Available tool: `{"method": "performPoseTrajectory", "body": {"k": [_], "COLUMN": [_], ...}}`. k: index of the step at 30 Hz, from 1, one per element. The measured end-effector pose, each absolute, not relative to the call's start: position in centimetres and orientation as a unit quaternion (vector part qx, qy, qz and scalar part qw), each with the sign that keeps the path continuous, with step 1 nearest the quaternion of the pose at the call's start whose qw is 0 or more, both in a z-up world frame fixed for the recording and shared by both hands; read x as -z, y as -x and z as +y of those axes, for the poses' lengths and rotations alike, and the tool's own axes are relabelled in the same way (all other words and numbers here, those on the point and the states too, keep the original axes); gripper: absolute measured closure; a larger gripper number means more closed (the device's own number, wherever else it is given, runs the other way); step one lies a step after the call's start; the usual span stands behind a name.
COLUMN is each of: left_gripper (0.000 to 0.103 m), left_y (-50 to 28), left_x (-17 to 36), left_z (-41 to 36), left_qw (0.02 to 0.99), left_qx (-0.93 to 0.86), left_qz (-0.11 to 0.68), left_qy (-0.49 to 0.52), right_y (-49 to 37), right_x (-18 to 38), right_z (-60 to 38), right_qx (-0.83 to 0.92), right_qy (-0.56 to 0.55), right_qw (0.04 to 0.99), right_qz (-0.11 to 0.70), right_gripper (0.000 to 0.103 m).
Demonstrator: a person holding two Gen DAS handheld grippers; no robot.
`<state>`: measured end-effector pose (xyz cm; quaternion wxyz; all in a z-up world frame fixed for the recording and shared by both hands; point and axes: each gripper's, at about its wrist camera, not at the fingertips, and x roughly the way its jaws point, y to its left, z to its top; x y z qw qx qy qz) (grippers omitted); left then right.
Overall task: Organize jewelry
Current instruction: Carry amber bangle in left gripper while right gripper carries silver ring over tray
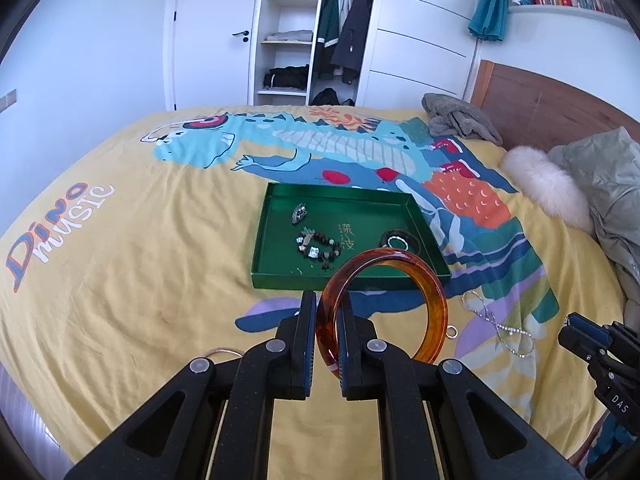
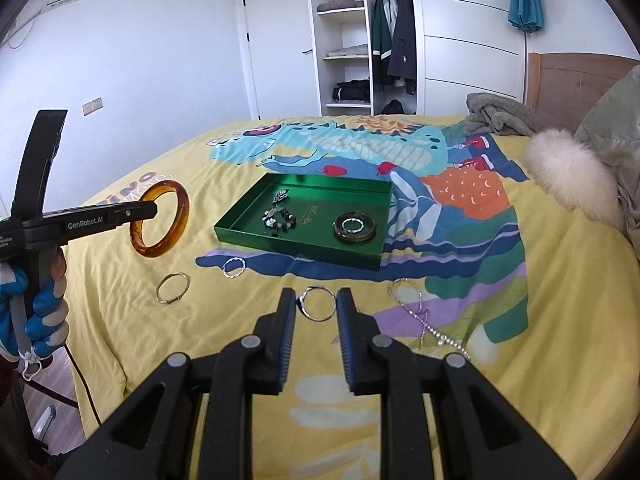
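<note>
Left gripper (image 1: 327,312) pinches the amber bangle (image 1: 400,264) (held above the bedspread); carry it toward 12 o'clock, release low inside the green tray (image 1: 276,236). Right gripper (image 2: 318,308) stands spread.

The near arc of the amber bangle (image 1: 430,316) is hidden behind the left tool (image 1: 328,308), and the gold lettering (image 1: 347,237) in the green tray (image 1: 276,276) is too small to be read.

left gripper (image 1: 327,312) jaws clamped, right gripper (image 2: 318,308) jaws apart

White walls (image 1: 100,40) — open wardrobe (image 1: 316,32)
</note>
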<state>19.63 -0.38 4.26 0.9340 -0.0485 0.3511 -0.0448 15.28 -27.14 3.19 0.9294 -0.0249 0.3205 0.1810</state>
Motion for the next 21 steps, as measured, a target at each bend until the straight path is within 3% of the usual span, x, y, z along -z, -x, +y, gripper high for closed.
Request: {"method": "performPoseTrajectory", "body": {"k": [12, 21], "left_gripper": [0.094, 0.094], "left_y": [-29.3, -39.2], "left_x": [-5.3, -1.7], "left_z": [0.8, -0.9], "left_qw": [0.935, 0.922], "left_qx": [0.029, 0.031], "left_qz": [0.350, 0.385], "left_qy": [0.047, 0.036], "right_y": [-25.5, -34.2], "right_x": [-4.1, 1.7], "right_z": [-24.6, -20.5], "right_qx": [-0.190, -0.215], "right_qy": [0.021, 0.023], "right_qw": [0.929, 0.902], "right_qz": [0.317, 0.374], "right_gripper": [0.084, 0.084]}}
